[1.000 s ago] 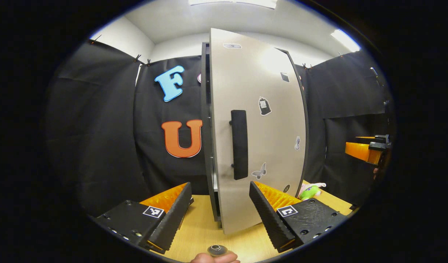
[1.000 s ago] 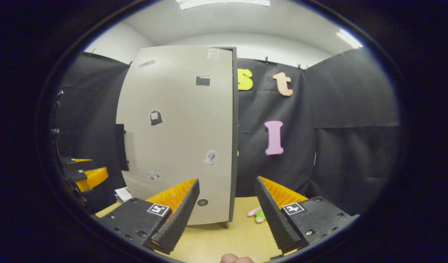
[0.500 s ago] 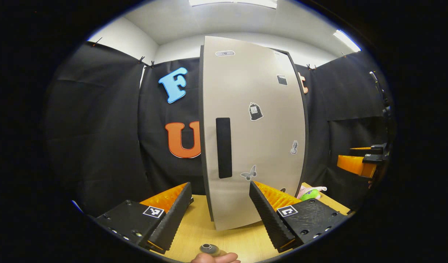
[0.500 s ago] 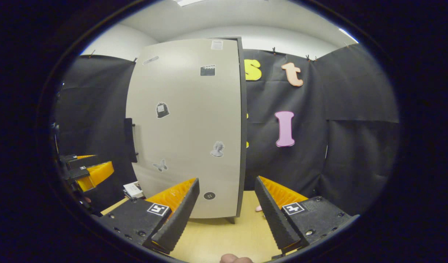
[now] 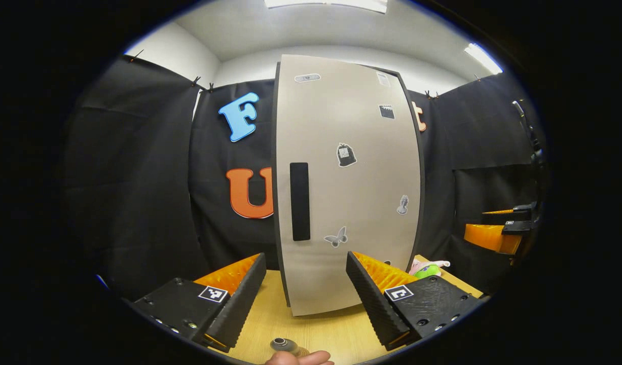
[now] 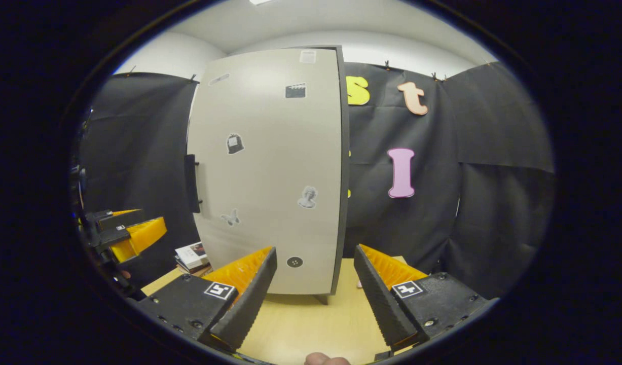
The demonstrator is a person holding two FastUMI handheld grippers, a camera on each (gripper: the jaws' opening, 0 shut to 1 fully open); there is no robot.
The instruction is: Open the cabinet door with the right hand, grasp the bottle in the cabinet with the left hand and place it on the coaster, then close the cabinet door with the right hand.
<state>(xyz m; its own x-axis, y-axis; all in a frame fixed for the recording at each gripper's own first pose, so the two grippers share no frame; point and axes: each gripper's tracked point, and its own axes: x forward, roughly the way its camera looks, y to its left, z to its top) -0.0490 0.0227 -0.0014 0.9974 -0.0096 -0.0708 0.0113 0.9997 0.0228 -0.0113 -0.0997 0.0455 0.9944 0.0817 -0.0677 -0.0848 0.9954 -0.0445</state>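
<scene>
The grey cabinet door (image 5: 351,177) with its black handle (image 5: 299,201) lies flush with the cabinet front, straight ahead in the left gripper view. My left gripper (image 5: 305,256) is open and holds nothing, a short way in front of the door. The top of a bottle (image 5: 282,344) shows at the bottom edge, beside a thumb, standing on the wooden table (image 5: 321,329). My right gripper (image 6: 316,251) is also open and empty, facing the door (image 6: 270,167) near its hinge side. The handle (image 6: 190,183) sticks out at the door's left edge. The cabinet's inside is hidden.
A green and pink plush toy (image 5: 426,268) lies on the table right of the cabinet. A small stack of books (image 6: 191,255) sits left of the cabinet. The right gripper (image 5: 493,235) hangs at the far right, the left gripper (image 6: 133,235) at the far left.
The door was ajar a second ago and has swung flat against the cabinet. Both grippers stayed open; the right view has drifted slightly right and down.
</scene>
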